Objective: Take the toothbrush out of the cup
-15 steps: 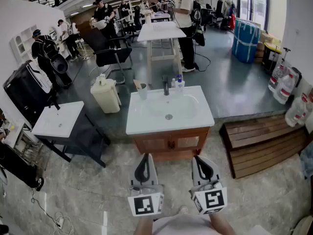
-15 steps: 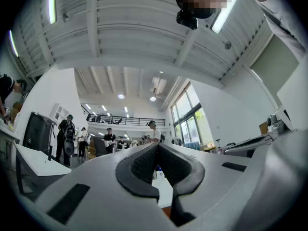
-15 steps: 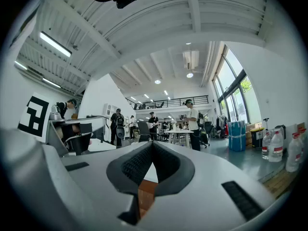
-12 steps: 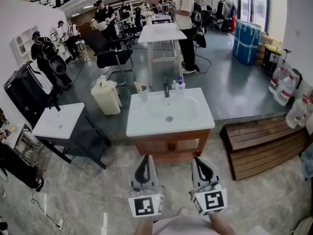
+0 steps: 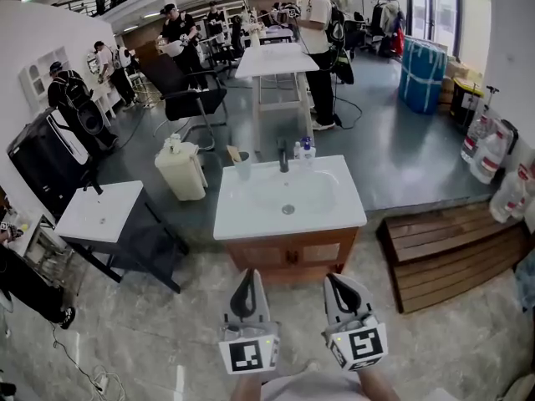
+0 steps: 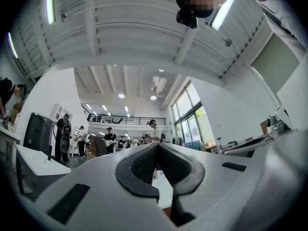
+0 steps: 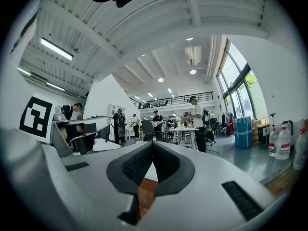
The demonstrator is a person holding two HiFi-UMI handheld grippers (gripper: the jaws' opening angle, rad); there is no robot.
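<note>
Left gripper (image 5: 248,276) and right gripper (image 5: 336,280): jaws closed, empty, near me. The toothbrush (image 5: 233,152) stands in the cup (image 5: 242,166) at the far-left corner of the vanity tabletop (image 5: 251,220), well apart. Risk, in my judgement: if I arrive with closed jaws, I could topple the cup.

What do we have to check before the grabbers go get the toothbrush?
1. See the cup: ok, it stands at the back left corner of the sink.
2. See the toothbrush in the cup: ok, a tan handle pokes out.
3. Is the left gripper open to grab: not ok, shut and empty.
4. Is the right gripper open: not ok, shut and empty.
5. Grippers near the cup: not ok, both hang short of the sink's front edge.
6. Is the faucet apart from the cup: ok.
</note>
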